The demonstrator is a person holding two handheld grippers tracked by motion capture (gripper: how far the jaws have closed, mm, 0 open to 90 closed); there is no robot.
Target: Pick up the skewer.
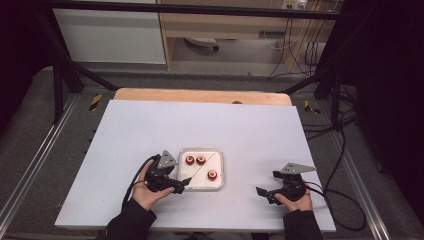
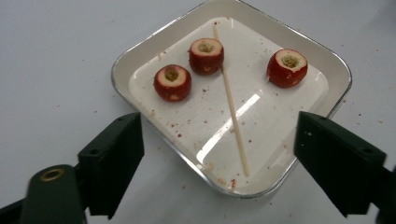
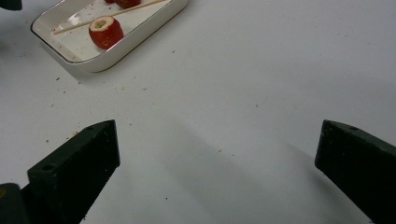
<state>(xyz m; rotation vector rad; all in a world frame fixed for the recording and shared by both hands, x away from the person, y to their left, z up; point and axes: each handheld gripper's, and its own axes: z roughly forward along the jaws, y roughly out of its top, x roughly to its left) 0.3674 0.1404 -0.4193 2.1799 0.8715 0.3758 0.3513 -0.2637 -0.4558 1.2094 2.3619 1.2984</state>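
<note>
My left gripper [image 2: 219, 154], jaws spread and empty, approaches the skewer [image 2: 231, 100] in the tray [image 2: 140, 44]; next, pinch it squarely.

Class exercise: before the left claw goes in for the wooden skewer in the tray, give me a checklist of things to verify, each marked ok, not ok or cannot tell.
1. Left claw open, nothing between its jaws: ok.
2. Skewer lying free, flat in the tray: ok.
3. Skewer clear of the three cored red fruits: cannot tell; the middle one sits very close.
4. Left claw lined up over the tray: ok.
5. Right claw open, parked away from the tray: ok.
</note>
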